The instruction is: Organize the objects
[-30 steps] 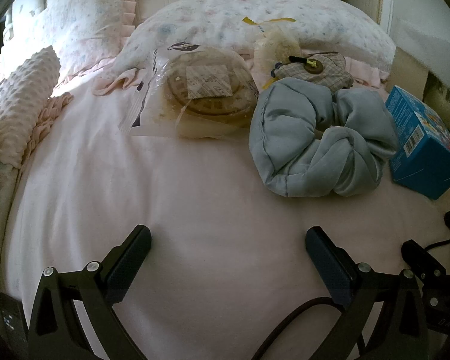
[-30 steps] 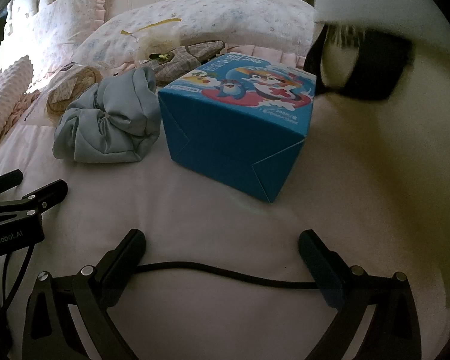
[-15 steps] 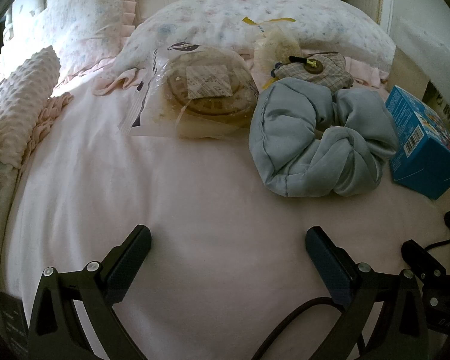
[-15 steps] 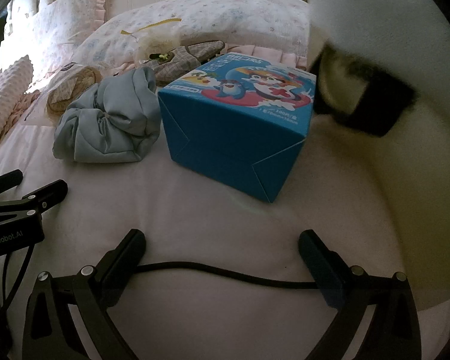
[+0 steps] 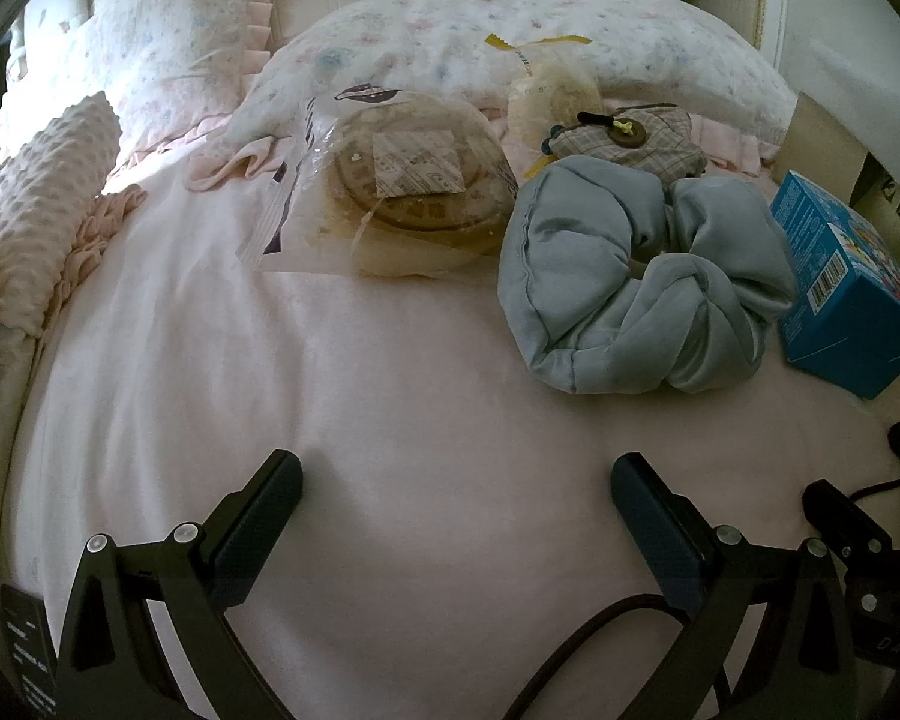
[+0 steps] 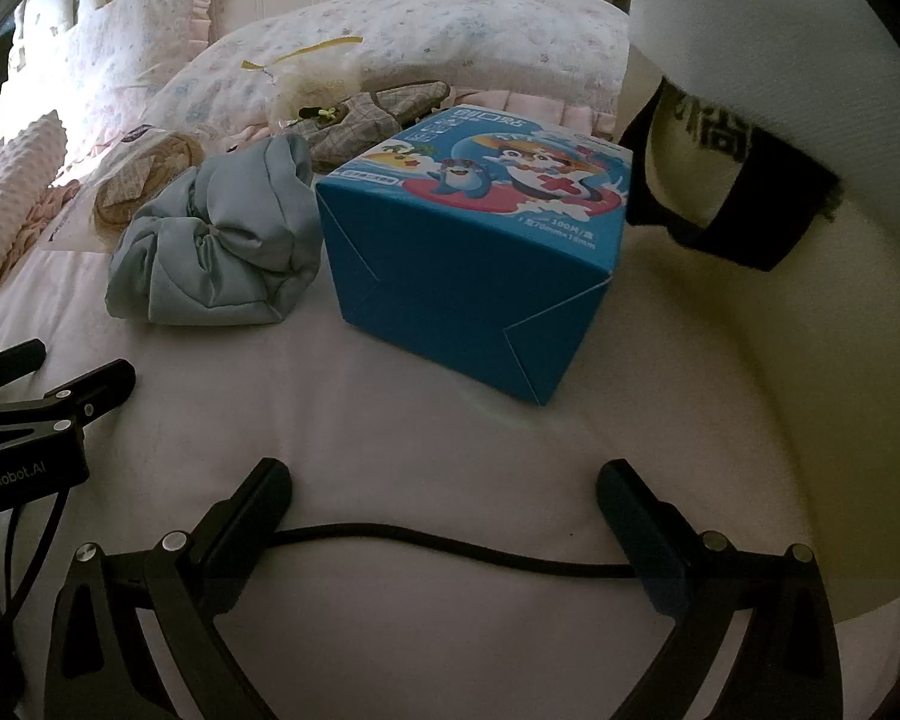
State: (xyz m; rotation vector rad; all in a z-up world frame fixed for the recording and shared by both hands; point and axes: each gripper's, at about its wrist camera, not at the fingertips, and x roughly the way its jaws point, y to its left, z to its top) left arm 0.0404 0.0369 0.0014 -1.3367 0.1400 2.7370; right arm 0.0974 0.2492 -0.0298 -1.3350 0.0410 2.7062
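- The left gripper (image 5: pixel 456 480) is seen low over the pink bedsheet (image 5: pixel 342 396), its jaws spread wide with nothing between them.
- The right gripper (image 6: pixel 444 492) is likewise held spread and empty over the sheet, and a black cable (image 6: pixel 450 552) is seen lying across the gap between its fingers.
- From the left wrist view, a light blue scrunchie (image 5: pixel 642 282) is found at about 1 o'clock, resting on the sheet well apart from the fingertips.
- A blue carton (image 5: pixel 846 300) with cartoon print is placed just beside the scrunchie at 3 o'clock of it; in the right wrist view the same carton (image 6: pixel 474 252) is seen at 12 o'clock, ahead of the claw.
- A clear bag holding a round cake (image 5: pixel 408 192) is laid at 11 o'clock of the scrunchie, close beside it.
- A checked fabric pouch (image 5: pixel 630 138) with a button is seen just behind the scrunchie, and a small tied bag (image 5: pixel 552 96) is leaned by it.
- Floral pillows (image 5: pixel 510 36) are set along the far edge at 12 o'clock.
- A large white object with a black band (image 6: pixel 738 204) is seen at 2 o'clock in the right wrist view; what it is cannot be told.
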